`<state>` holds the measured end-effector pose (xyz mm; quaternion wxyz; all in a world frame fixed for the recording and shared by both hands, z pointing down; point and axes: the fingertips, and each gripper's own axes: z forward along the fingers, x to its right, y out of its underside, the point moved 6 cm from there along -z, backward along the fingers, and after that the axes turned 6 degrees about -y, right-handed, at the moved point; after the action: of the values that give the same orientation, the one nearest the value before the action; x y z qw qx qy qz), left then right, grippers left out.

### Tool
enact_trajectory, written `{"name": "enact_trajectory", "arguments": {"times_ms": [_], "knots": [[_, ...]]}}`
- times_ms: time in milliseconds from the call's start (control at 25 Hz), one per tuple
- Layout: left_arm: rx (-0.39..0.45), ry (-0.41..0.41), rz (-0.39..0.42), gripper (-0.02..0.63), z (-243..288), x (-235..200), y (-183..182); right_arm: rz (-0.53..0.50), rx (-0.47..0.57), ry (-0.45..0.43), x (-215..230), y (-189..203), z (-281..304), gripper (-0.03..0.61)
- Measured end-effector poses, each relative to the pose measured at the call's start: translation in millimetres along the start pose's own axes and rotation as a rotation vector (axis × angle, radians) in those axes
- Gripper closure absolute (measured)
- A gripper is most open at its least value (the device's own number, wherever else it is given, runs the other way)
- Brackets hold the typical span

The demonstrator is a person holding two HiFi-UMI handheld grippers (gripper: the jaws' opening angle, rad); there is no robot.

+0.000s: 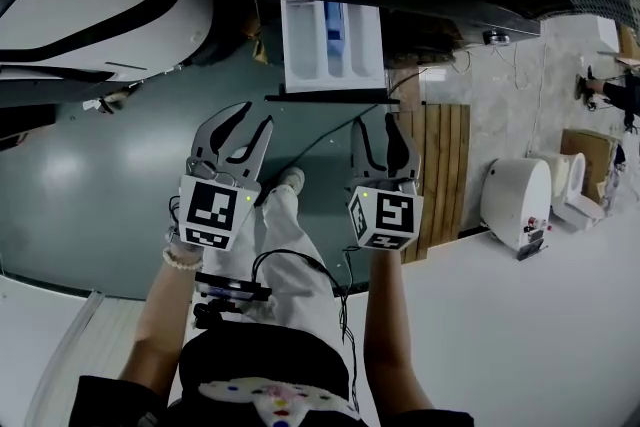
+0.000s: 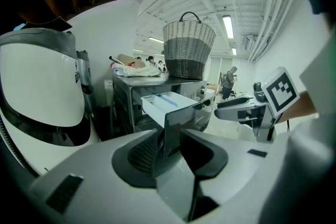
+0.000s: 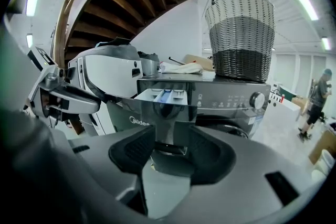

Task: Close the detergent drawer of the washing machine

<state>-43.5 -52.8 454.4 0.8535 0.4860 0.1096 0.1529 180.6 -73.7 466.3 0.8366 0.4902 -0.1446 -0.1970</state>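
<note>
The white detergent drawer (image 1: pixel 305 45) with a blue insert stands pulled out of the dark washing machine (image 3: pixel 231 97), its dark front panel toward me. My left gripper (image 1: pixel 255 118) hovers just short of that panel at its left part, jaws open with nothing held. My right gripper (image 1: pixel 377 123) is beside it at the panel's right part, also open and empty. In the left gripper view the drawer (image 2: pixel 168 102) shows beyond the gap between the pads (image 2: pixel 142 155). The right gripper view has the drawer (image 3: pixel 160 96) straight ahead above the pads (image 3: pixel 210 152).
A wicker basket (image 3: pixel 241 34) and a cloth sit on top of the machine. A large white curved unit (image 2: pixel 42 92) stands to the left. A wooden pallet (image 1: pixel 440 165), a white appliance (image 1: pixel 520 200) and a floor cable (image 1: pixel 320 150) lie near my legs. A person (image 3: pixel 317 102) stands far off.
</note>
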Motion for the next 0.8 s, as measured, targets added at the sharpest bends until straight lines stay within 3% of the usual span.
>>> {"name": "enact_trajectory", "arguments": {"times_ms": [440, 800], "knots": [[-0.011, -0.044, -0.029, 0.483, 20, 8, 8, 0.005, -0.014, 0.003, 17, 13, 18, 0.393], [-0.010, -0.086, -0.057, 0.536, 23, 9, 8, 0.036, 0.003, 0.009, 18, 12, 22, 0.393]]}}
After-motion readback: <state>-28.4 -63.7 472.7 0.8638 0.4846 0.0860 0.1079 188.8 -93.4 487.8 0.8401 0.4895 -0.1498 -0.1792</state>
